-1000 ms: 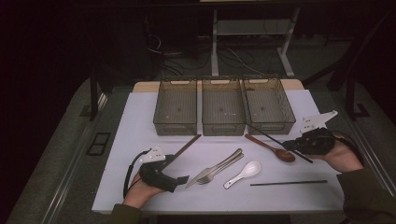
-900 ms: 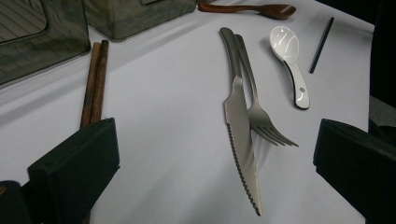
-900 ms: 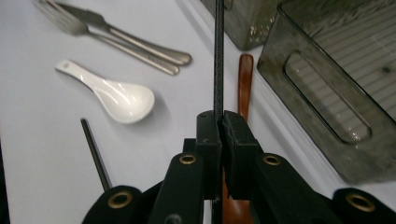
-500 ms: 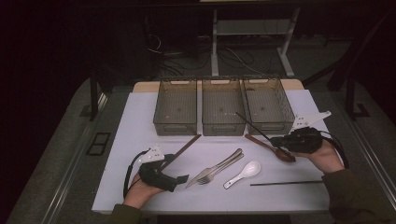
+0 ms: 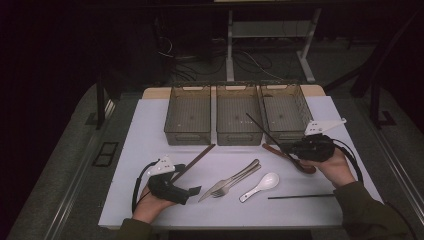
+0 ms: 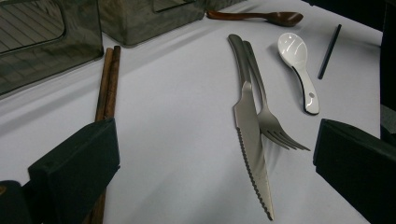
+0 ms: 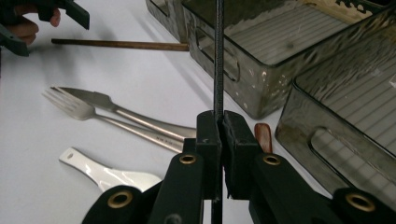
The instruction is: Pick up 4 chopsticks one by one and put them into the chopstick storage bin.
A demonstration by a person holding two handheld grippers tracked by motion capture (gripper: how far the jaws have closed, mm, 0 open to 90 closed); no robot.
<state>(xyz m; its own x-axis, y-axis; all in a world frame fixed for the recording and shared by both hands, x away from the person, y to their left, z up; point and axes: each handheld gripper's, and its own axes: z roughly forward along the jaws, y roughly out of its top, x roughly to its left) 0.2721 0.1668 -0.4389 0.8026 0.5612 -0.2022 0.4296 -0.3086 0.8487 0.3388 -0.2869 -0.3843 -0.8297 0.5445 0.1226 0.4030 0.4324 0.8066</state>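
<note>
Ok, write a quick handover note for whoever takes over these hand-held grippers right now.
Right hand-held gripper: shut on a thin black chopstick, lifted and pointing at the three clear plastic bins.
Left hand-held gripper: open, holding nothing, resting on the white table near the brown wooden chopstick pair.
Done: all bins look empty.
Left on the table: second black chopstick, steel knife, steel fork, white ceramic spoon, brown wooden spoon.
</note>
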